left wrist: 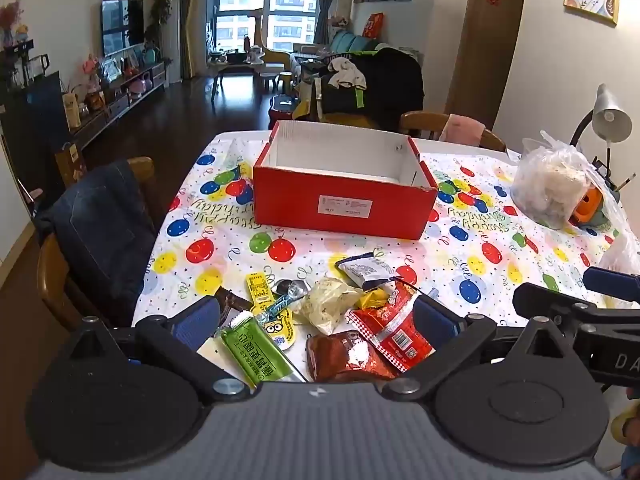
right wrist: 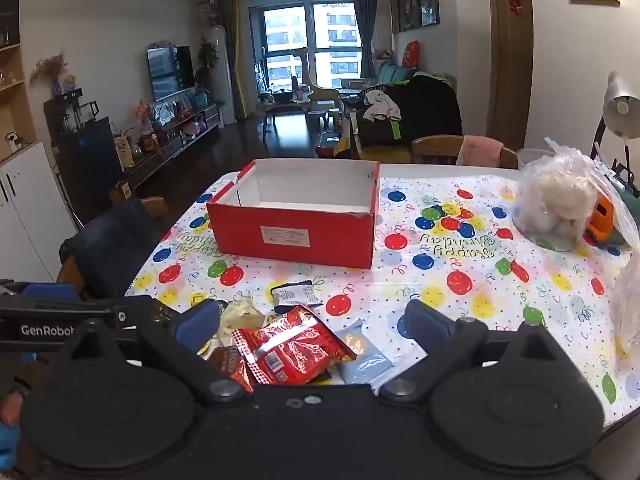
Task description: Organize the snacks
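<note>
- Both tongs gaping, nothing clamped: left gripper (left wrist: 316, 316) and right gripper (right wrist: 314, 322) hovering over snack pile (left wrist: 332, 320) at near edge of table (left wrist: 520, 248).
- Red box (left wrist: 344, 208) empty, mid-table toward far edge, well apart from pile.
- Step: probably first pick, nothing sorted yet.
- Next: lower onto one packet, likely red packet (right wrist: 294, 354), close, carry over box rim.
- Overlapping wrappers, risk of grabbing two.

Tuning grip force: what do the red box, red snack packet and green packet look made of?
Red box: looks like cardboard, matte red outside, white inside; dented rim corner, stuck-on paper label.
Red snack packet: likely glossy plastic or foil film; bright glare, crinkles, crimped seam.
Green packet: seemingly smooth plastic film, softer sheen, flat; exact film unclear.
</note>
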Demonstrator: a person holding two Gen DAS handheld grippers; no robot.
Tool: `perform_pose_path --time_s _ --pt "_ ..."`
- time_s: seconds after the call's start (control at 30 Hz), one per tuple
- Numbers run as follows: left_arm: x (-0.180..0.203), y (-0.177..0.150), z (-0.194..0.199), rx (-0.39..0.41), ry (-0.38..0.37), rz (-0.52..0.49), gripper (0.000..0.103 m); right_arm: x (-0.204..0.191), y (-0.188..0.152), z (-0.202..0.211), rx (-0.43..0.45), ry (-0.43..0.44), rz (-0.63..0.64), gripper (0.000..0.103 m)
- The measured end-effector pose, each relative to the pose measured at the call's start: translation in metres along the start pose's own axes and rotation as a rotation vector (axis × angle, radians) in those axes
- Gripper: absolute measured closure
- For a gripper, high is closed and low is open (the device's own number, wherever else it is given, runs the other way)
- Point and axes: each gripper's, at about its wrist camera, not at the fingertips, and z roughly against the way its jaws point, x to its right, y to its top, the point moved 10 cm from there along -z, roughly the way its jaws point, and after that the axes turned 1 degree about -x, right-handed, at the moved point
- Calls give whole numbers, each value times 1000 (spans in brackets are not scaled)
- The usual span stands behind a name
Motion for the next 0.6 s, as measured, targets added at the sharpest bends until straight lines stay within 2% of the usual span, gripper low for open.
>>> perform_pose_path --time_s 0.07,0.2,0.33,0.6 --pt "0 0 -2 -6 -4 -7 0 1 1 3 8 4 2 4" --pt "2 4 11 57 -4 -30 0 1 3 5 21 13 -8 4" --pt "10 8 8 49 -2 -45 0 -19 4 2 27 10 28 4" --pt "13 9 12 61 -8 -41 0 -16 6 6 34 24 27 4"
